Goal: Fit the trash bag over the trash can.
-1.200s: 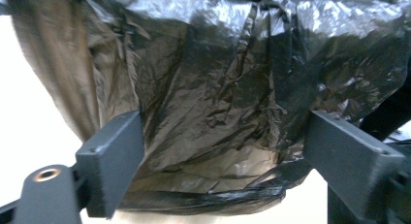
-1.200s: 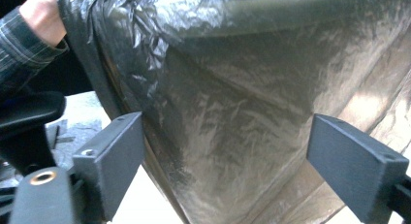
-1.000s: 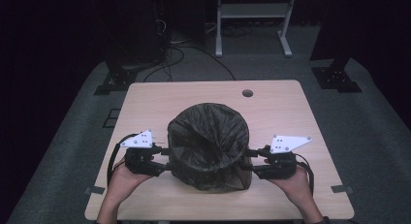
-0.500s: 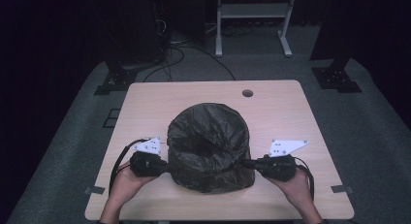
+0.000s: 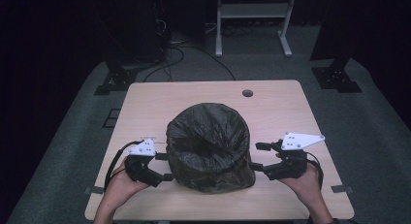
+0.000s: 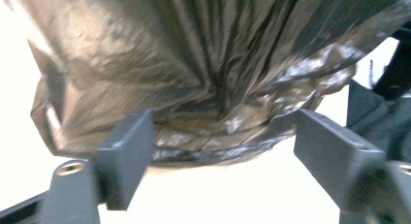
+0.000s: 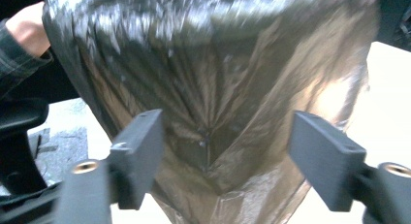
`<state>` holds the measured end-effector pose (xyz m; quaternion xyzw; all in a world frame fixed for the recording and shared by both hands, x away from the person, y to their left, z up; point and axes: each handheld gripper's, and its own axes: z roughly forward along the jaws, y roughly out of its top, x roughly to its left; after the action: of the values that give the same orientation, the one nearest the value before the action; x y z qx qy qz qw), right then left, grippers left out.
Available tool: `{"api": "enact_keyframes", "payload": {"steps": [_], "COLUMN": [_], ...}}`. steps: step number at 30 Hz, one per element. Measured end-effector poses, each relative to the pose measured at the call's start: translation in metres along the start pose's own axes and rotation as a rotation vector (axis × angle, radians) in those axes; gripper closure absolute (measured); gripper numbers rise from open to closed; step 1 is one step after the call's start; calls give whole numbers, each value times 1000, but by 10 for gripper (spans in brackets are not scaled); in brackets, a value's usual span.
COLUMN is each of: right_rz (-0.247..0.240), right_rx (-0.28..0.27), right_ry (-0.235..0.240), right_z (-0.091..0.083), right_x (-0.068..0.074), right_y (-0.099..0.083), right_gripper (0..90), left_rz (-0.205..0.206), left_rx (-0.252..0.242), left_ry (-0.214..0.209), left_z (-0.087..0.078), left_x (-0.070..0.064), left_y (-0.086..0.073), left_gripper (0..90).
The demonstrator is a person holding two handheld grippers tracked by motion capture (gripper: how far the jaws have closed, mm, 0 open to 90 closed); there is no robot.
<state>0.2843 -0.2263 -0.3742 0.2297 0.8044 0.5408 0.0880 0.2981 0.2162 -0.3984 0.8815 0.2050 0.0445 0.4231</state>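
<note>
1. Bin with dark bag liner (image 5: 209, 146) stands mid-table (image 5: 145, 103), near front edge
2. Left gripper (image 5: 162, 167): jaws wide apart, holding nothing, beside bag's lower left
3. Right gripper (image 5: 258, 156): jaws wide apart, nothing held, beside bag's right

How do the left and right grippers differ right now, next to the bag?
In the high view, the left gripper sits close against the bag low on its side, while the right gripper stands slightly off it. The left one's grey plate is tucked near the bag; the right one's points outward. Both have jaws wide open, facing the bag, gripping nothing.
</note>
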Motion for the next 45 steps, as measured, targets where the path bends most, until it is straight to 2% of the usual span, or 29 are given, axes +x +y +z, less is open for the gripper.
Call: {"api": "enact_keyframes", "payload": {"steps": [3,7,12,17,20,23,28,33,37,39,45], "right_rz": [-11,-37,-55,-61,-91,-104,-129,-138,-154,-167,-205], "right_rx": [-22,-38,-69,-93,-130,-124,-111,-79,-44,-21,72], "right_ry": [-3,-18,0,22,28,33,36,58,73,81,101], "right_z": [-8,-14,-18,-17,-13,-8,1,13,28,35,60], "right_x": [-1,-1,-2,-7,-8,-8,-9,-9,-8,-8,-7], "right_y": [9,21,38,55,66,77,93,107,116,119,122], "right_gripper": [121,76,4,0,0,0,0,0,0,0,0], "left_rz": [-3,-12,0,-17,-19,-34,-54,-76,-71,-70,-70], "left_rx": [-7,-22,-32,12,43,65,94,116,101,75,72], "left_ry": [30,56,95,128,154,181,216,222,234,237,238], "left_z": [-2,-6,-7,-3,0,3,9,20,22,23,23], "left_x": [-1,-1,1,5,7,13,20,27,27,27,27], "left_y": [-6,-14,-27,-46,-57,-67,-76,-86,-86,-88,-88], "left_gripper": [86,11,0,0,0,0,0,0,0,0,0]}}
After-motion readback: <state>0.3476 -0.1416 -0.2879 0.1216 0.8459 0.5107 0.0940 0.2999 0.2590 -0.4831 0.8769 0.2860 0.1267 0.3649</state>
